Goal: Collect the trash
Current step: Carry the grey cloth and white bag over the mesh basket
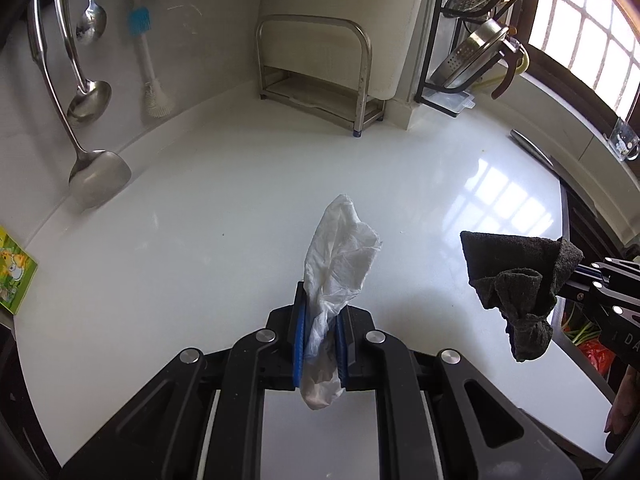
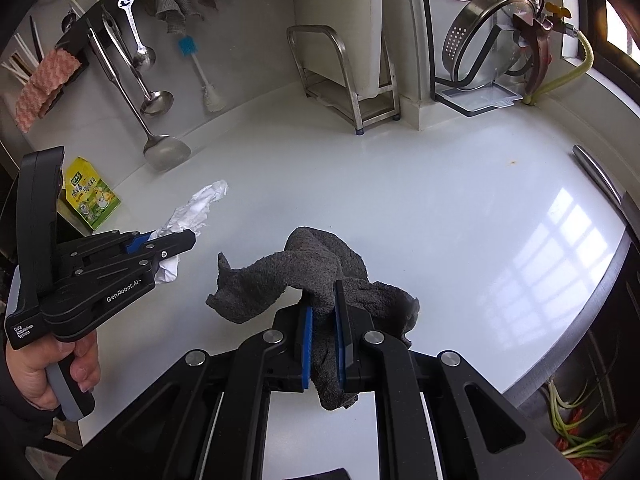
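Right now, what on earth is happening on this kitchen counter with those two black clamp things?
A person is tidying up, working a handheld gripper in each hand. The left gripper is shut on a crumpled white tissue and holds it above the white countertop. The right gripper is shut on a dark grey cloth, also held off the surface. Ladles hang on the wall behind, and a green packet sits at the counter's left edge.
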The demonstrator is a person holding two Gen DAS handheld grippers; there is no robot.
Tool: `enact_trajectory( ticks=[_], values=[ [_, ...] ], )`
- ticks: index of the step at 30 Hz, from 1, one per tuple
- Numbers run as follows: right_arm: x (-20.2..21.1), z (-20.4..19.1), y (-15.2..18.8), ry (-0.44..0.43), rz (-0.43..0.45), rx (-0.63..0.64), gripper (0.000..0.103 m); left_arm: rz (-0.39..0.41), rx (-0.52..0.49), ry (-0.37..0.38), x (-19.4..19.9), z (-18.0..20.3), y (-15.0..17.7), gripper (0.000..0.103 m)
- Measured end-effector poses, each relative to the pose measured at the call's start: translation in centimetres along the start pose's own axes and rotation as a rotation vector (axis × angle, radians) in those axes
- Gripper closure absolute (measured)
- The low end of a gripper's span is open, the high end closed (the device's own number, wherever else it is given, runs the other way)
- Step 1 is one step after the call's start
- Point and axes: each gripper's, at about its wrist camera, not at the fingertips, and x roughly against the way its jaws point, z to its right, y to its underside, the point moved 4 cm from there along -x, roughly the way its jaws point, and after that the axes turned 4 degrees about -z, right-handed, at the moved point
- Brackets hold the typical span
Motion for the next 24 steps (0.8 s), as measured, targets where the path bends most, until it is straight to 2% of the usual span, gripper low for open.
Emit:
enact_trajectory(
  ticks=[11, 24],
  values=[
    [5.2, -1.6, 3.2, -0.029, 0.04, 0.035, 0.094, 0.048, 0.016, -0.016, 5.7, 0.7, 2.8, 0.091],
    [9.7, -3.7, 11.4, -0.058, 0.023, 0.099, 0.094, 0.067, 0.044, -0.026, 11.0, 2.8, 9.1, 0.091]
  ],
)
